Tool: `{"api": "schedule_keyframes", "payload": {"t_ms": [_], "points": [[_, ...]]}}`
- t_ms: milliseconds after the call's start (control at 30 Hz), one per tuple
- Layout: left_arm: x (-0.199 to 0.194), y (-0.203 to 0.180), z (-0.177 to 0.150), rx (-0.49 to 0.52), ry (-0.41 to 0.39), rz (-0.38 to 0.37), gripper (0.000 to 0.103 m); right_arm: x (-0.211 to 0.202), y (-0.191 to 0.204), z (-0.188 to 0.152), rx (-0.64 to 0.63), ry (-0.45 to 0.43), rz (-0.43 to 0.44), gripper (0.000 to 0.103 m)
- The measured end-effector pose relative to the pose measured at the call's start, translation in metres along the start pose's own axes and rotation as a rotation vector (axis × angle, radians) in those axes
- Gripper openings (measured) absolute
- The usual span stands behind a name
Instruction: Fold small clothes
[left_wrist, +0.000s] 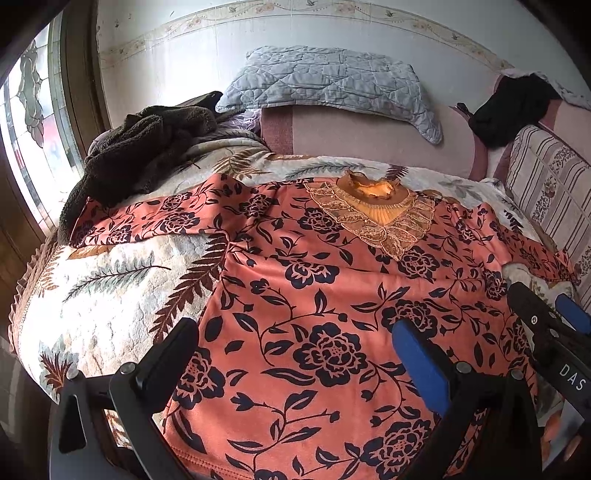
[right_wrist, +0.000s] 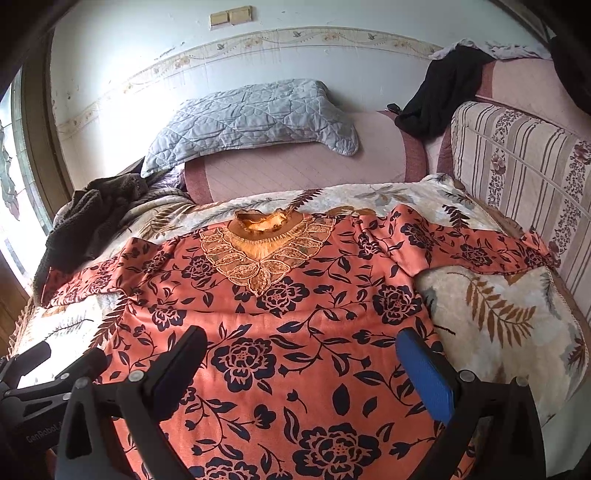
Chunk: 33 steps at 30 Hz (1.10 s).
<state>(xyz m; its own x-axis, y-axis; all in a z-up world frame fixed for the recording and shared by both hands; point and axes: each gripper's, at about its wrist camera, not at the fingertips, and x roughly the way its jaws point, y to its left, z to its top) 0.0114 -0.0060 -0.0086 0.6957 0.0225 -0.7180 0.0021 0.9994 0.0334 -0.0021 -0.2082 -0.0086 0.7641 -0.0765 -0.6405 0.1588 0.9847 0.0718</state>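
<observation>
An orange top with a dark flower print (left_wrist: 317, 295) lies spread flat, front up, on the leaf-patterned bed cover (left_wrist: 110, 280). Its lace collar (left_wrist: 380, 218) points away from me and both sleeves stretch out sideways. My left gripper (left_wrist: 295, 354) is open and empty, hovering over the lower part of the top. My right gripper (right_wrist: 303, 365) is also open and empty over the top (right_wrist: 280, 332), near its right side. The right gripper shows at the right edge of the left wrist view (left_wrist: 550, 317). The left gripper shows at the lower left of the right wrist view (right_wrist: 55, 373).
A dark brown fleece garment (left_wrist: 140, 147) lies heaped at the far left of the bed, on the left sleeve's end. A grey quilted pillow (left_wrist: 332, 81) rests on a pink bolster (right_wrist: 303, 166). A black garment (right_wrist: 439, 99) hangs over the striped sofa back (right_wrist: 524, 177). A window (left_wrist: 29, 122) is left.
</observation>
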Motion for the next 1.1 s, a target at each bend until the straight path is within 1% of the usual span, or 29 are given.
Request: {"api": "schedule_keyframes", "payload": {"t_ms": [100, 267, 533, 767, 833, 900, 967, 1033, 1100], "points": [[0.002, -0.001, -0.001, -0.005, 0.009, -0.005, 0.103, 0.001, -0.002, -0.001, 0.01, 0.001, -0.001, 0.103], [0.0, -0.001, 0.002, -0.011, -0.007, -0.009, 0.103, -0.001, -0.002, 0.002, 0.008, -0.006, -0.005, 0.103], [0.002, -0.002, 0.004, -0.012, -0.006, -0.016, 0.103, 0.001, 0.0, 0.003, 0.006, -0.003, 0.0, 0.103], [0.007, -0.001, 0.005, -0.012, 0.002, -0.017, 0.103, 0.006, -0.002, 0.002, 0.002, 0.005, 0.009, 0.103], [0.012, 0.003, 0.004, -0.017, 0.007, -0.02, 0.103, 0.009, -0.008, 0.001, 0.012, 0.012, 0.029, 0.103], [0.023, 0.008, 0.002, -0.021, 0.02, -0.023, 0.103, 0.015, -0.022, 0.003, 0.045, 0.025, 0.07, 0.103], [0.038, 0.014, -0.002, -0.022, 0.041, -0.025, 0.103, 0.022, -0.051, 0.007, 0.131, 0.033, 0.146, 0.103], [0.054, 0.021, -0.006, -0.015, 0.063, -0.015, 0.103, 0.031, -0.094, 0.014, 0.255, 0.031, 0.203, 0.103], [0.07, 0.03, -0.009, -0.019, 0.073, -0.005, 0.103, 0.042, -0.148, 0.022, 0.397, 0.013, 0.218, 0.103]]}}
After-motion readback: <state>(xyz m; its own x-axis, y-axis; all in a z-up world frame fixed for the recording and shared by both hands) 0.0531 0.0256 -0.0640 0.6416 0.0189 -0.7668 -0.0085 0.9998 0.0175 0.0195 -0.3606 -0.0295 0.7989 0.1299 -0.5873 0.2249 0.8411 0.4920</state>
